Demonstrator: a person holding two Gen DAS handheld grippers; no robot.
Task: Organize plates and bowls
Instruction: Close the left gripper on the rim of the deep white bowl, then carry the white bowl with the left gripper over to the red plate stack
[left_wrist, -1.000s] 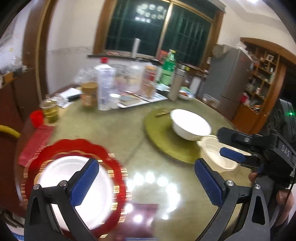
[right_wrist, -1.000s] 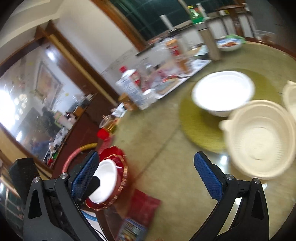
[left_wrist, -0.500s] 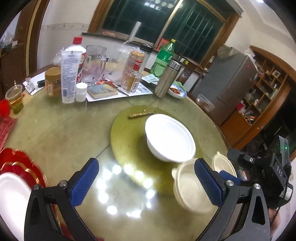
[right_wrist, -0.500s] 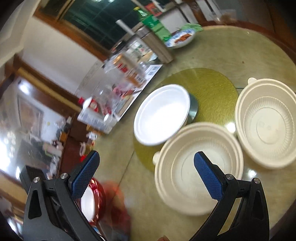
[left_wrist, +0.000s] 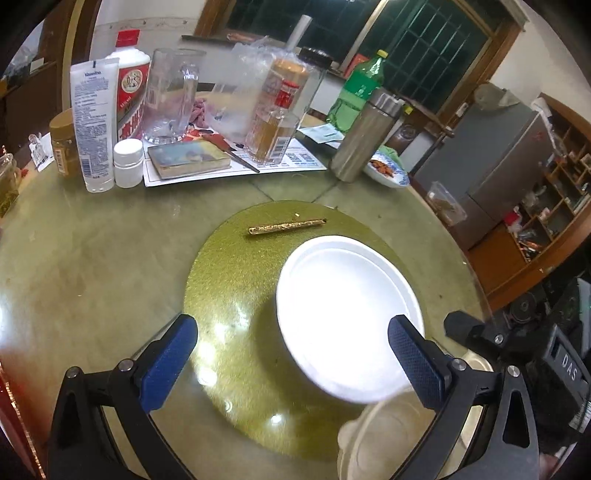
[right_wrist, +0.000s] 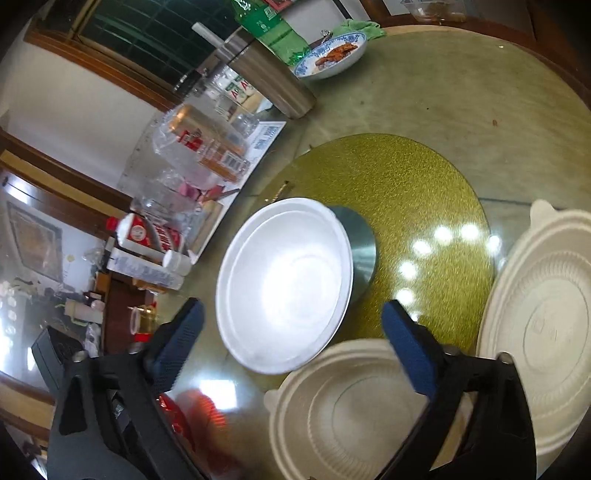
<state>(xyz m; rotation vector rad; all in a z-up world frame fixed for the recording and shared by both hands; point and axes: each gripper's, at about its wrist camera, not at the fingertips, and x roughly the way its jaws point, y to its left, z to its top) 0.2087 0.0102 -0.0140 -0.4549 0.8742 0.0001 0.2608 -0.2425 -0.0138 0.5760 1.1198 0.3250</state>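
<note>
Both grippers had swung across the table since the earlier frames, away from the red plate and toward the gold mat (left_wrist: 240, 295), which served as the landmark at the table's centre.

The left gripper (left_wrist: 291, 354) hovered over the mat's near edge with its blue pads spread wide and nothing between them. The white bowl (left_wrist: 347, 314) sat on the mat's right half, its rim lying just ahead of the right-hand pad without touching it. A thin gold stick (left_wrist: 287, 226) lay on the mat's far side. Beyond the mat, at the back of the round table (left_wrist: 74, 258), stood a cluster of bottles, a glass mug, a steel flask (left_wrist: 364, 138) and a small dish of food.

The right gripper (right_wrist: 291, 332) pointed steeply down over the mat's near edge. Its jaws had just been narrowing a little, yet they remained well apart and gripped nothing. In this view the white bowl (right_wrist: 284, 284) sat on the mat (right_wrist: 406, 192), between the two pads but farther off than them. One cream ribbed bowl (right_wrist: 347, 410) rested just off the mat's near edge, partly behind the right-hand finger. A second cream bowl (right_wrist: 543, 325) lay beside the mat, apart from the white bowl. A blurred red shape showed low at the frame's bottom, too smeared to make out.
</note>
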